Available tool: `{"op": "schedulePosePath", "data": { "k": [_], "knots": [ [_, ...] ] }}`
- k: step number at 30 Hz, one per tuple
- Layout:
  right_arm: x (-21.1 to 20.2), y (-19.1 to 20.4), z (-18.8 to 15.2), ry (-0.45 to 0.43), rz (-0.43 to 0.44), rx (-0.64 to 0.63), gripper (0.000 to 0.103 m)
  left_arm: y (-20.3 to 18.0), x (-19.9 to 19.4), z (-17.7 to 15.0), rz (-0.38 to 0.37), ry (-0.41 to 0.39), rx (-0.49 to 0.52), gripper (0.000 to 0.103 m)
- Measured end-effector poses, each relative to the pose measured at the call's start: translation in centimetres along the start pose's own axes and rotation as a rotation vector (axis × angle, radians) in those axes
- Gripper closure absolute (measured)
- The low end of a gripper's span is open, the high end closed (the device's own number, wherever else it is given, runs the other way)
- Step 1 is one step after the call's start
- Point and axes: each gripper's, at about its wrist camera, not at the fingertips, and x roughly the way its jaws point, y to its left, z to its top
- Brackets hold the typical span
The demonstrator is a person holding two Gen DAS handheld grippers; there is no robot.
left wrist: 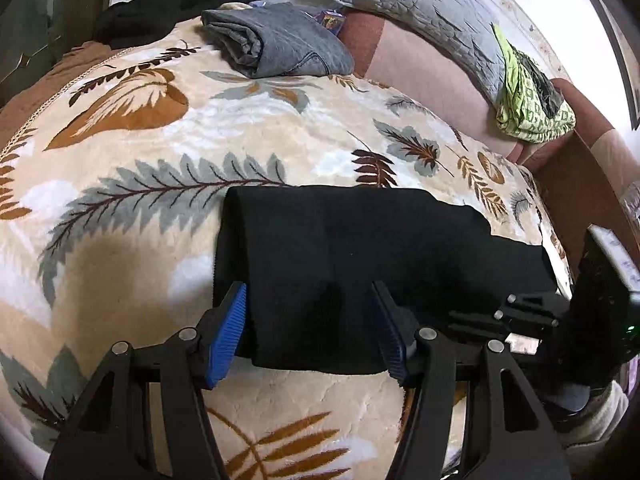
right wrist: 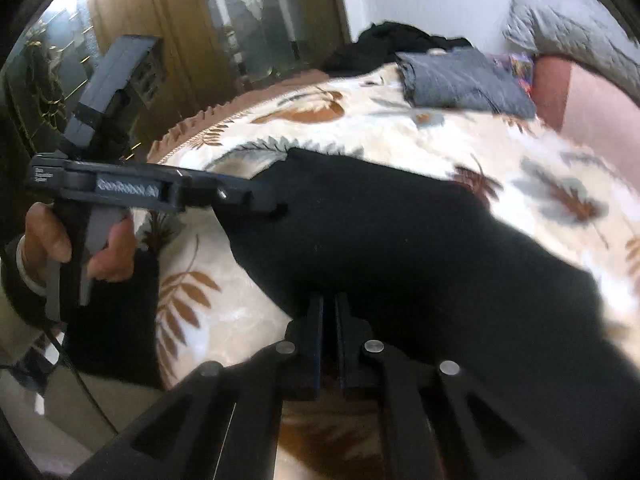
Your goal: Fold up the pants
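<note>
Black pants (left wrist: 360,248) lie folded into a flat oblong on a cream leaf-patterned blanket (left wrist: 160,128). My left gripper (left wrist: 308,286) is open; its blue pads (left wrist: 228,332) straddle the near edge of the pants without pressing on them. In the right wrist view the same pants (right wrist: 420,248) fill the middle. There my right gripper (right wrist: 329,304) has its jaws drawn together on their near edge, and the cloth reaches up to the tips. A hand (right wrist: 44,240) holds the left gripper (right wrist: 260,200) over the far left corner of the pants.
A folded grey garment (left wrist: 280,44) and a heap of black clothes (left wrist: 172,4) lie at the far side of the blanket. A grey quilted pillow (left wrist: 420,4) and a green patterned cloth (left wrist: 528,96) rest on the pink backrest (left wrist: 420,76) at the right.
</note>
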Motion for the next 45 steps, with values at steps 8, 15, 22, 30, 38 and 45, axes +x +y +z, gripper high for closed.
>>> {"op": "schedulePosePath", "data": {
  "k": [8, 15, 22, 30, 38, 45],
  "knots": [
    [-3.5, -1.4, -0.9, -0.060, 0.046, 0.110, 0.076, 0.2, -2.5, 0.0, 0.038, -0.046, -0.045, 0.044],
    [-9.3, -7.6, -4.1, -0.129, -0.220, 0.254, 0.053, -3.3, -4.3, 0.7, 0.050, -0.107, 0.026, 0.032],
    [-12.7, -12.4, -6.6, -0.137, -0.517, 0.401, 0.043, -8.9, -1.8, 0.9, -0.002, -0.123, 0.078, 0.031],
    [-14.5, -13.9, -7.9, -0.151, -0.567, 0.441, 0.036, -12.9, 1.3, 0.6, -0.021, -0.115, 0.113, 0.031],
    [-15.4, -16.2, -9.6, -0.139, -0.582, 0.525, 0.035, -11.2, 1.4, 0.3, -0.002, -0.102, 0.060, 0.031],
    [-16.7, -17.9, -11.5, -0.144, -0.577, 0.607, 0.035, -9.1, 1.9, -0.9, 0.065, -0.077, 0.063, 0.031]
  ]
}}
